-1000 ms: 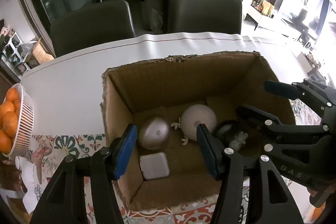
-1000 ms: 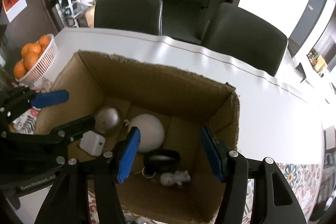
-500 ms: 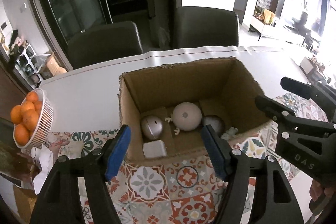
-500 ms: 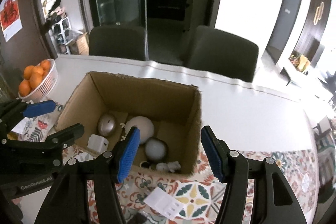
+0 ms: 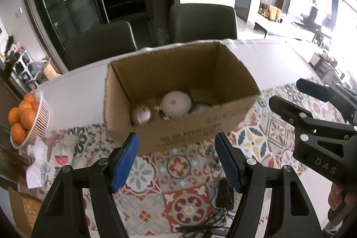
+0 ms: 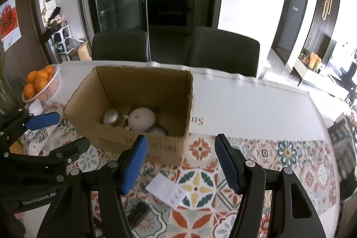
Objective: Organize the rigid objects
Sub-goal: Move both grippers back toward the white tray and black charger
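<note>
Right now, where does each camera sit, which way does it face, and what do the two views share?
Left wrist: rides the left gripper, looking forward and down at the cardboard box; own open fingers below, the right gripper at right.
Right wrist: rides the right gripper, facing the same box from its right corner; own open fingers below, the left gripper at left.
Shared: box, white round object, orange basket, two chairs.

The cardboard box's near wall hides the lower parts of its contents.
</note>
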`<state>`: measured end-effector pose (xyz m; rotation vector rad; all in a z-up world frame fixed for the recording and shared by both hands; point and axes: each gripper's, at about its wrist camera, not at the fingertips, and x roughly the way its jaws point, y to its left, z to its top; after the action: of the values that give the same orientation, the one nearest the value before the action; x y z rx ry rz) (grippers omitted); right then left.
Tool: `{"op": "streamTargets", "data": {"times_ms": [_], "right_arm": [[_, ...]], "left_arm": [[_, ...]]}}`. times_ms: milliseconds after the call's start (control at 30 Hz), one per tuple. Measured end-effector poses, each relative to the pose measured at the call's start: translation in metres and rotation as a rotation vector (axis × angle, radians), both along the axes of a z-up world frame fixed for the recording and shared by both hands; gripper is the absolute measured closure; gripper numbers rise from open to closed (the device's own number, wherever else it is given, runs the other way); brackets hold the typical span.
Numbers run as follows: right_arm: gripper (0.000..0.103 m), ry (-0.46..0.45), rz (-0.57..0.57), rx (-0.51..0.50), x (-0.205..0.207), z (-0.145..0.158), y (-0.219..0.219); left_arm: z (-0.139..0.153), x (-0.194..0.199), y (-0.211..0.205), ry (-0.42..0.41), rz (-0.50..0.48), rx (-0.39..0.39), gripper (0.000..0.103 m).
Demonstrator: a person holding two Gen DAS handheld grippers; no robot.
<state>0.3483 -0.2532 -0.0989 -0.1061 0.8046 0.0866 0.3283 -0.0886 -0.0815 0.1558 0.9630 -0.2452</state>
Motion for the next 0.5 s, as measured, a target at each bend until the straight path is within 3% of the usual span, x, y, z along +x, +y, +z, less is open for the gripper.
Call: {"op": "streamTargets", "data": {"times_ms": [500], "right_arm": [[0.039, 0.102, 0.014, 0.007, -0.022, -0.042, -0.013]], "left_arm": [[-0.047, -0.026, -0.015, 0.142, -0.021, -0.023, 0.033]]}}
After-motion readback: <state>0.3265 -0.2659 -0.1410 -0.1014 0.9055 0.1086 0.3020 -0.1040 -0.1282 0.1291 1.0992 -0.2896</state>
